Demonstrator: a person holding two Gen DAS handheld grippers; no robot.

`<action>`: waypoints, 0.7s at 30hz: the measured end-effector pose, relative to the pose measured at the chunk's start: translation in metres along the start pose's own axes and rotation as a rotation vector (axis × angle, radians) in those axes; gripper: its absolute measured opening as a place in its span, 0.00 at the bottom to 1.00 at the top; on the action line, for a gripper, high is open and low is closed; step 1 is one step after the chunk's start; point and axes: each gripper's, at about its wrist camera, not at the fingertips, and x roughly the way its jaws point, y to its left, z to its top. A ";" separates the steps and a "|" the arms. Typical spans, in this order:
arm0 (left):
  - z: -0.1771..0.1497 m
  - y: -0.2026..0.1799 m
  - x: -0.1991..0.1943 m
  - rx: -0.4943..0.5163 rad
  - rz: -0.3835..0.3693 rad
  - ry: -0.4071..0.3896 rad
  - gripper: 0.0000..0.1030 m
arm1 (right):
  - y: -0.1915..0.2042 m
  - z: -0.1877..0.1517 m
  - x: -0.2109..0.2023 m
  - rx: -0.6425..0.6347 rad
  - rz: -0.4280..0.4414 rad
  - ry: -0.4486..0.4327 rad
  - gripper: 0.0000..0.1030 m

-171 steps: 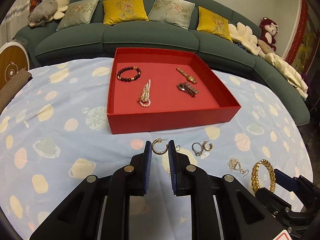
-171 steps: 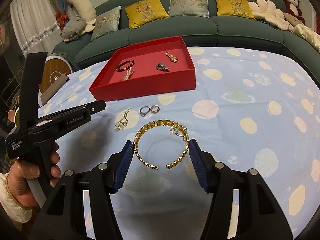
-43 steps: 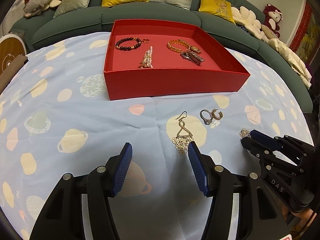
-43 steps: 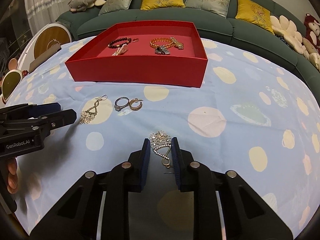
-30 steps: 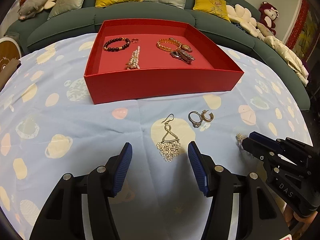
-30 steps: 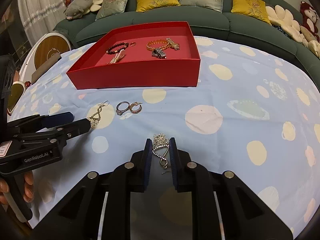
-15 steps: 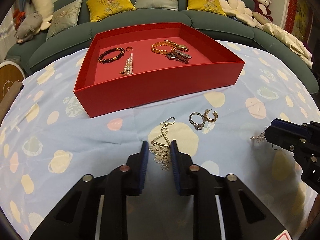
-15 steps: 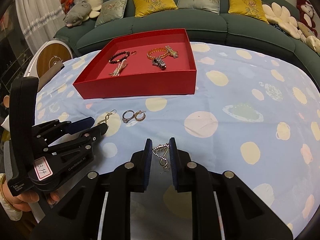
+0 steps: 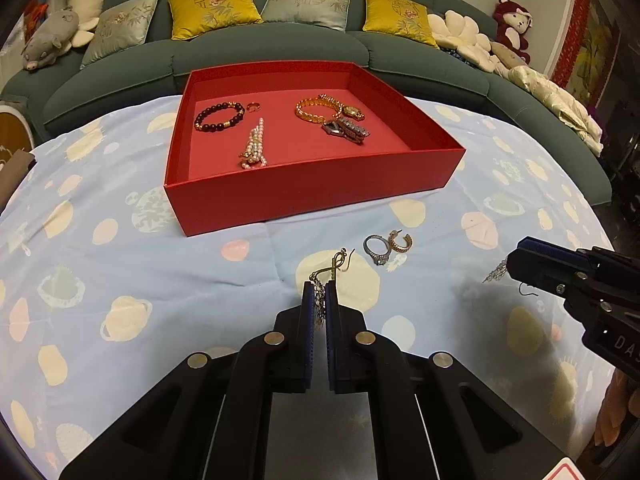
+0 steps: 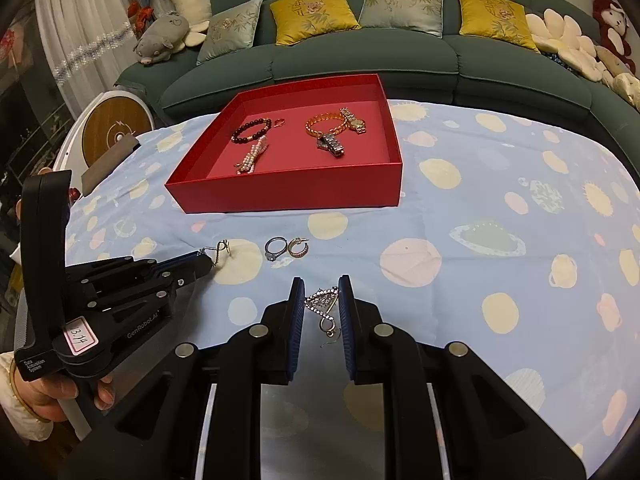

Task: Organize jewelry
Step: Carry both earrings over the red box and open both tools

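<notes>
My left gripper (image 9: 319, 286) is shut on a gold drop earring (image 9: 336, 265), lifted a little above the cloth; its hook sticks out past the tips and shows in the right wrist view (image 10: 219, 250). My right gripper (image 10: 321, 282) is shut on a silver drop earring (image 10: 323, 304) held off the table; it hangs at the tips in the left wrist view (image 9: 496, 271). The red tray (image 9: 304, 194) lies ahead and holds a dark bead bracelet (image 9: 219, 116), a pearl piece (image 9: 254, 149), a gold bracelet (image 9: 318, 109), a watch (image 9: 346, 130) and a small ring (image 9: 253, 107).
A silver ring (image 9: 376, 249) and a gold hoop earring (image 9: 399, 242) lie on the blue patterned cloth between the grippers and the tray. A green sofa (image 9: 280, 52) with cushions curves behind the table. A round wooden board (image 10: 116, 132) stands at the left.
My left gripper has shut tight on the gold earring and lifted it off the cloth. My right gripper has raised the silver earring higher.
</notes>
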 end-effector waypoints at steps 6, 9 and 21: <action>0.015 0.001 -0.026 -0.031 -0.036 -0.047 0.03 | 0.006 0.008 -0.011 -0.001 0.017 -0.029 0.16; 0.030 0.000 -0.044 -0.041 -0.046 -0.090 0.03 | 0.011 0.019 -0.024 -0.001 0.031 -0.067 0.16; 0.100 0.016 -0.115 -0.063 -0.033 -0.267 0.03 | 0.018 0.085 -0.084 0.026 0.050 -0.262 0.16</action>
